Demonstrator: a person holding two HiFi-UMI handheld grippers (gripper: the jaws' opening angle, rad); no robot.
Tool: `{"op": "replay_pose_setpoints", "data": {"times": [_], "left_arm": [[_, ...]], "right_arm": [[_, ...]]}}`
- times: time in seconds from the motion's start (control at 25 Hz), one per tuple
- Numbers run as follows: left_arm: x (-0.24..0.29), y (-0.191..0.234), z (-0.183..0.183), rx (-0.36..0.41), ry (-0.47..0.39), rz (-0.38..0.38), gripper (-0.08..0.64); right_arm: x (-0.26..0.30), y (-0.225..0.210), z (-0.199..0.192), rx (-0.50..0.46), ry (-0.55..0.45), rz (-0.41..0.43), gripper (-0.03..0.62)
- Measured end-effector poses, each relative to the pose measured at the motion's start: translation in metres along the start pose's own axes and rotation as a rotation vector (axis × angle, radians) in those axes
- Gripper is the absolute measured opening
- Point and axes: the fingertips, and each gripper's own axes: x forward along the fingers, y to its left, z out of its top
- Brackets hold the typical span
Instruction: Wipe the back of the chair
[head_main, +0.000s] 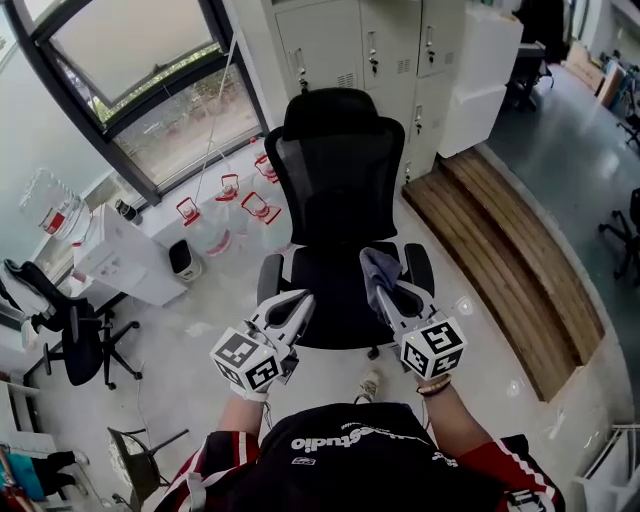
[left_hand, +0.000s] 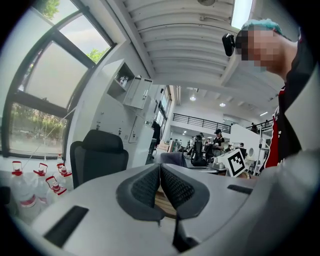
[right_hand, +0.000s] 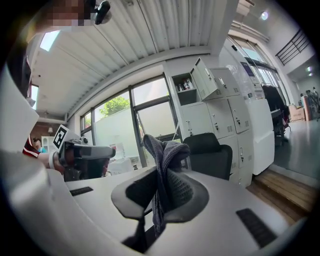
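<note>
Chair (head_main: 338, 190): black, mesh back, upright just beyond me, facing me; likely springy and apt to swivel when pressed.
Cloth (head_main: 377, 270): grey, soft, limp; pinched mid-fold by my right tool (head_main: 392, 296), ample hold.
Left tool (head_main: 296, 305): jaws together, nothing between.
Both held forward, side by side.

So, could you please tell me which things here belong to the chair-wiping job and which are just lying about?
Job: black chair, grey cloth, right gripper holding it.
Lying about: water jugs, lockers, wooden platform, spare chair at left.
</note>
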Motion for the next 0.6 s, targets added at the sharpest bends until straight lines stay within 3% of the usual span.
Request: {"op": "replay_pose_setpoints", "data": {"times": [0.36, 0.6], "left_arm": [[-0.123, -0.003, -0.011, -0.004, -0.056, 0.012, 0.025], [-0.181, -0.028, -0.017, 0.009, -0.078, -0.011, 0.025]], "right_arm": [[-0.032, 0.121, -0.015, -0.017, -0.065, -0.061, 0.057], [-0.064, 0.181, -0.029, -0.024, -0.079, -0.085, 0.055]]}}
